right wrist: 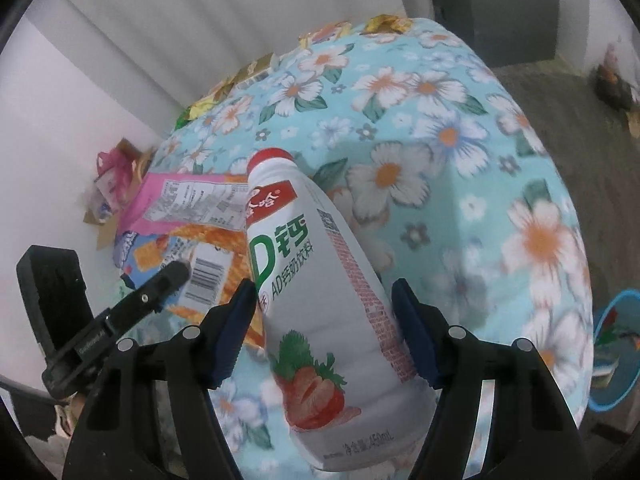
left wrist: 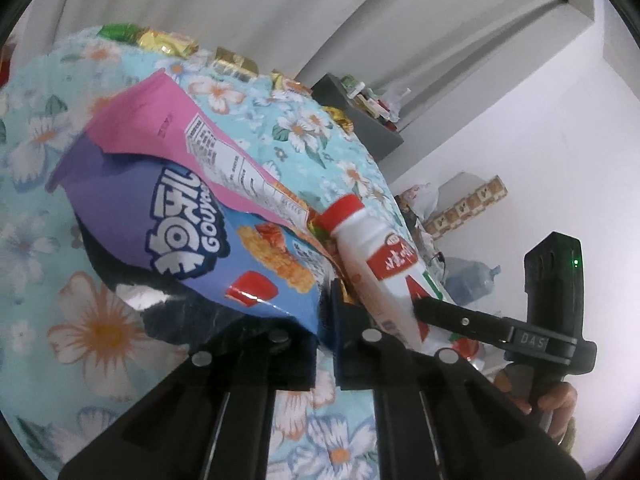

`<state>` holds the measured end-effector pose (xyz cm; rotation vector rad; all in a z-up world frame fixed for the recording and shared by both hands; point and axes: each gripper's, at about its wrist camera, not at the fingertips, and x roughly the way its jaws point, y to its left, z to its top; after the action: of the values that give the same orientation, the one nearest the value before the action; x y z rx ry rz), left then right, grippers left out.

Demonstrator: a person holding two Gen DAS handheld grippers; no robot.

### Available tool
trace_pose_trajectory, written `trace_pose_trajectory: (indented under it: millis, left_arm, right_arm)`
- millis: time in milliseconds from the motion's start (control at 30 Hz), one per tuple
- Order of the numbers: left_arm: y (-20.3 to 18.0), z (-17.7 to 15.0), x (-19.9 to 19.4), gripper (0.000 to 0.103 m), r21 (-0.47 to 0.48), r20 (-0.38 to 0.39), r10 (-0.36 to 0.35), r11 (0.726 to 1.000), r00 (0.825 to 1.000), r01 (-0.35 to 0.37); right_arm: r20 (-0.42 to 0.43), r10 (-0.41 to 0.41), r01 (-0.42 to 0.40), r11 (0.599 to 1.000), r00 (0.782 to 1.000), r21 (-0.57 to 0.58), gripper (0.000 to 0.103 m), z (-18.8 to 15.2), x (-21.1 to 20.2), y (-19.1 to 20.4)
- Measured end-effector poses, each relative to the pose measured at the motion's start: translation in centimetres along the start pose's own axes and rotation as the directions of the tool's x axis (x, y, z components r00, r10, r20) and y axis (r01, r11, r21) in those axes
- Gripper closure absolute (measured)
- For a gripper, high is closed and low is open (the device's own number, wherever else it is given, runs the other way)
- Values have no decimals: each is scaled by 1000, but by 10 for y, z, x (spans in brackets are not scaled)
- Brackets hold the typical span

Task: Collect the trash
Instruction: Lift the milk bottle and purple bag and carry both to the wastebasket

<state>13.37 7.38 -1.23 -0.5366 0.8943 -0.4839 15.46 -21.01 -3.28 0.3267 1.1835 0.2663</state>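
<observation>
Right wrist view: bottle in my right tongs, snack bag pinched in my left

Right wrist view first, and the biggest thing in it is the floral bedspread (right wrist: 460, 128), a blue cloth with white and orange flowers that fills most of the frame and falls away at its right edge to grey floor (right wrist: 568, 92). That side is open room; a blue basin (right wrist: 618, 396) sits low on the floor just beyond the edge. Along the far rim of the cloth lie several gold wrappers (right wrist: 386, 23), with pale curtains close behind them.

My right tongs (right wrist: 324, 330) stand wide around a white milk-drink bottle (right wrist: 320, 312), and both blue pads lie against its sides, so I have it held across the lower body. Its long axis runs away from me, tilted to the left, with the red cap (right wrist: 269, 157) at the far end and the strawberry-printed base nearest my wrist.

In the left wrist view my left tongs (left wrist: 326, 332) are all but closed, nipping the lower edge of a purple and pink snack bag (left wrist: 192, 216). The bag stands out ahead of the fingers, its pink torn top pointing up and to the left, well above the cloth. The bottle (left wrist: 376, 264) hangs just to the right of the bag, nearly touching it
</observation>
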Motion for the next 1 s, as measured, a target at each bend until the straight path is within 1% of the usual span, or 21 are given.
trace_pose_trajectory:
  millis: [233,367,500,533,600,767,1000]
  left_arm:
    - [-22,0,-7,100,110,15,33,993,999,-35]
    - [-33,-1,-9,100,167,15,53,985,998,-55]
    - [-43,-8,-7,100,242,-5,88,966,996,-84]
    - [-44,-10,-6,100,253,-14,93,963,996,-87]
    - [-45,-12,-3,100,273,-26,113,957,993,-102]
    - [-52,-12,1,100,313,-19,137,942,990,-125]
    - [-62,-14,4,100,353,-4,155,924,988,-143]
  right_arm:
    - [43,49,-52,996,998,66,41,-12,-15,-9]
    - [59,39,-44,996,997,81,42,-21,-20,-10]
    - [4,-3,3,1000,1000,22,41,-31,-17,0]
    - [-20,-12,12,1000,1000,5,41,-33,-14,2]
    - [-42,-25,25,1000,999,-6,41,-33,-9,4]
    - [-49,-33,32,999,998,-20,40,-23,-1,10]
    - [-95,-47,41,997,994,-64,40,-13,21,22]
